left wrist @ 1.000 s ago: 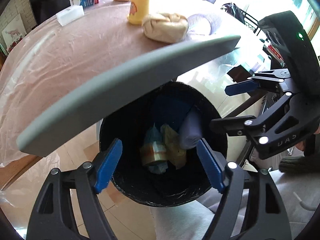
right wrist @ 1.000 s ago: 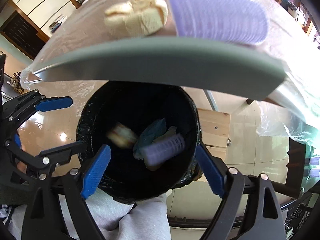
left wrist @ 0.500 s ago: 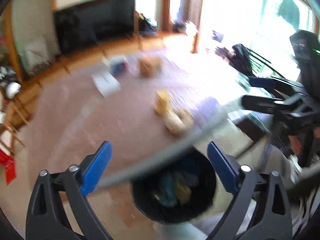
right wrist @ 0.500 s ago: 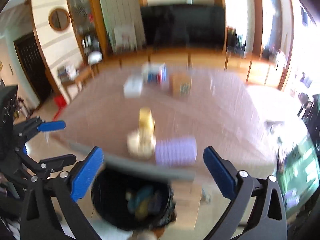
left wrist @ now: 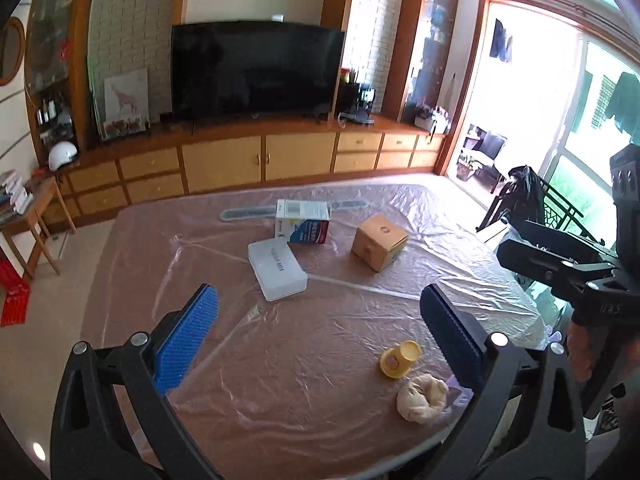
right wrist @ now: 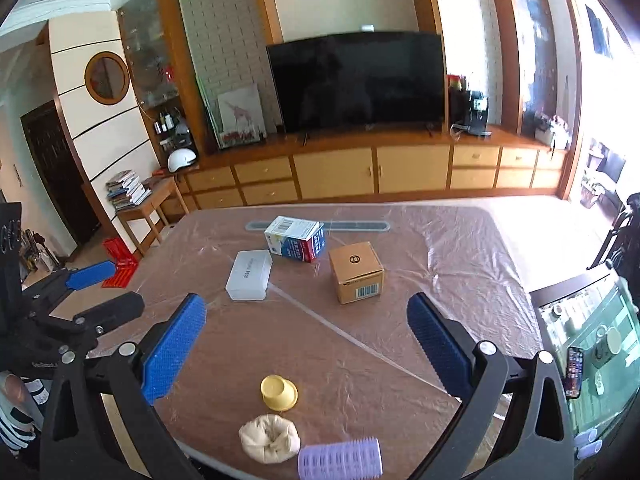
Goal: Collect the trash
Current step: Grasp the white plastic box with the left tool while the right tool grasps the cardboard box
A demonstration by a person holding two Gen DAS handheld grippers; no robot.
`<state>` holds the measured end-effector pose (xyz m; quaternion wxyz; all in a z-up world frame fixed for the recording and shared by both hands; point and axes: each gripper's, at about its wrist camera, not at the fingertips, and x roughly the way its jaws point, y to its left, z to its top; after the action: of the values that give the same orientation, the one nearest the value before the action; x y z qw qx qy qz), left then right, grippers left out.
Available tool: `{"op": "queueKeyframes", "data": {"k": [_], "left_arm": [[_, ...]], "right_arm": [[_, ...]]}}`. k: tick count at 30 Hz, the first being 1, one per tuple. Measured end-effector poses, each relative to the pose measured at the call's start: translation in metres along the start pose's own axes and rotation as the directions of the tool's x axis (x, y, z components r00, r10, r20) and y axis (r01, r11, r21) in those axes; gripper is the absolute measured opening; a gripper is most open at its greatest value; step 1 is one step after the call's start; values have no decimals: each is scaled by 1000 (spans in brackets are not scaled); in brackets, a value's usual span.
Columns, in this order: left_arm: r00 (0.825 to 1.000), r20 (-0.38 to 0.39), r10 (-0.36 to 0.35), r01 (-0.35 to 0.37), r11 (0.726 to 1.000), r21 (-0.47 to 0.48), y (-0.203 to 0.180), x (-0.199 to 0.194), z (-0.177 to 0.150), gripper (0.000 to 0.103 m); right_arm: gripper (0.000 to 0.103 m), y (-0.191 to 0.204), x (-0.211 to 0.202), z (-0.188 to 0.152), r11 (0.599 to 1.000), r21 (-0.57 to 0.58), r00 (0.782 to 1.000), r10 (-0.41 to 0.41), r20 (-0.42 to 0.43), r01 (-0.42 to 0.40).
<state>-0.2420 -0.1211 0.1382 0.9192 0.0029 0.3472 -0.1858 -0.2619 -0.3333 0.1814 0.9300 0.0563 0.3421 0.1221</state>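
On the plastic-covered table (left wrist: 280, 380) (right wrist: 420, 264), near its front edge, stand an upturned yellow cup (left wrist: 400, 360) (right wrist: 279, 392), a beige crumpled wad (left wrist: 421, 397) (right wrist: 269, 443) and a purple hair roller (right wrist: 339, 459). Farther back lie a cardboard box (left wrist: 379, 247) (right wrist: 356, 272), a white plastic case (left wrist: 277, 274) (right wrist: 249, 274) and a blue-and-white carton (left wrist: 303, 222) (right wrist: 296, 238). My left gripper (left wrist: 316, 298) (right wrist: 104, 290) and right gripper (right wrist: 306, 308) (left wrist: 520, 240) hover open above the front edge, both empty. The trash bin is out of view.
A long wooden cabinet with a television (left wrist: 256, 68) runs along the far wall. A small wooden side table with books (right wrist: 140, 200) stands at the left. A glass table with a phone (right wrist: 574, 368) sits to the right. A red item (left wrist: 14, 300) lies on the floor.
Both grippers have risen from just over the black bin and tilted up to face across the table. Their jaws have widened. The bin and its trash have dropped out of sight.
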Motion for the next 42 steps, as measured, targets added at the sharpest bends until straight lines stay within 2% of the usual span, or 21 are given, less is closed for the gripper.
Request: {"op": "queueKeyframes", "data": {"k": [2,5,10,13,15,16,20,23,26,32,36,39,41,42], "left_arm": [[998,-69,9,-10,1000,-7,9,25,4,101],[988,-150,26,-33,998,-47,27,59,4,101],[969,-245,16,-45,993,-110,48,117,7,101],[962,-273,23,-51,994,-95,45,137,10,101],[956,-289,55,-73,996,-53,39,151,11,100],[953,-294,65,-80,996,-38,37,154,11,96],[944,-325,54,-68,997,-33,34,170,8,87],[938,-342,54,-74,996,-48,37,175,6,84],[938,-345,38,-65,995,-69,40,176,5,80],[939,-339,60,-85,995,-60,42,181,10,67],[941,-334,60,-86,994,-64,42,181,10,65],[942,-329,67,-91,994,-56,44,181,10,64],[943,-324,74,-90,995,-37,43,180,9,63],[944,-320,76,-90,996,-28,43,180,9,63]], "right_arm": [[99,-4,25,7,1000,6,999,-4,-52,4],[99,-10,64,13,998,-12,992,-59,-116,58],[99,-24,129,15,991,-47,967,-134,-214,127],[99,-32,156,11,988,-51,955,-152,-256,144],[99,-36,169,10,986,-53,948,-165,-272,156],[99,-38,176,9,986,-54,945,-169,-281,160],[98,-43,190,8,986,-57,941,-166,-295,156],[98,-48,195,6,990,-39,943,-141,-303,136],[93,-49,199,5,991,-36,945,-131,-301,125],[86,-50,206,1,993,-33,940,-119,-318,115],[85,-52,208,-1,994,7,943,-99,-317,107],[76,-50,210,-2,994,3,944,-99,-316,106],[63,-49,209,-3,994,-12,944,-108,-311,109],[63,-48,208,-3,994,-11,946,-105,-308,107]]}}
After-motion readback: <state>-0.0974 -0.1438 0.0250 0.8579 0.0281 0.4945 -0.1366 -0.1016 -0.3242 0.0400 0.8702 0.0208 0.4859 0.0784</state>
